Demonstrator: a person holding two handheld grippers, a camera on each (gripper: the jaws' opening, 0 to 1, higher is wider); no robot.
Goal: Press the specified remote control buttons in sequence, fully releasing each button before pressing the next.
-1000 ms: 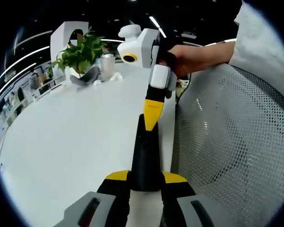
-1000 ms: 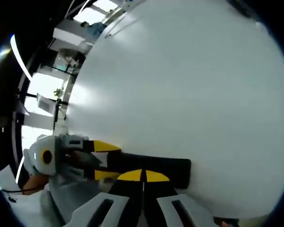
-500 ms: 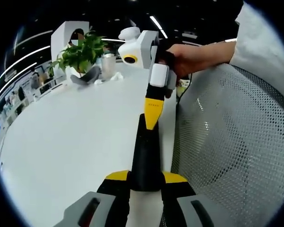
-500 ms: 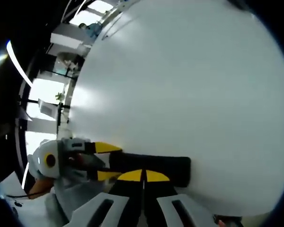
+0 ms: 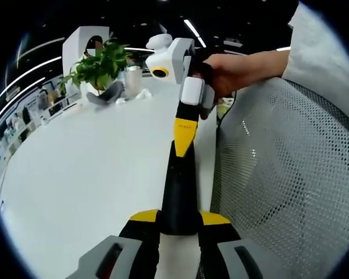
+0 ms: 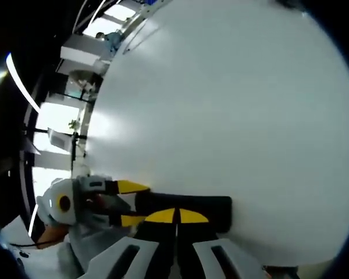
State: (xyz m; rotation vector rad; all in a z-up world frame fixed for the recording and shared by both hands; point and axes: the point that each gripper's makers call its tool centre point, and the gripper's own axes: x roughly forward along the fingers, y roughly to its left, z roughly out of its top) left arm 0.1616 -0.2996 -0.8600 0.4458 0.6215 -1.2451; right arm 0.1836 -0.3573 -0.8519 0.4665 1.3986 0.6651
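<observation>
A black remote control (image 5: 179, 186) points forward over the edge of the white table (image 5: 87, 168). My left gripper (image 5: 179, 216) is shut on its near end, a yellow tip on each side. My right gripper (image 5: 184, 131), held by a hand (image 5: 235, 67), comes down from above with its yellow tips together on the remote's far end. In the right gripper view the remote (image 6: 215, 206) lies crosswise just ahead of my shut right gripper (image 6: 175, 215). At the left of that view the left gripper (image 6: 128, 202) clamps the remote's end.
A potted plant (image 5: 99, 67) and a glass cup (image 5: 132, 81) stand at the table's far end. A white mesh chair back (image 5: 279, 174) rises close on the right of the remote. The white tabletop (image 6: 221, 104) spreads wide ahead.
The right gripper's yellow tip has shifted slightly farther along the remote in the left gripper view. The left gripper's hold on the remote has not changed.
</observation>
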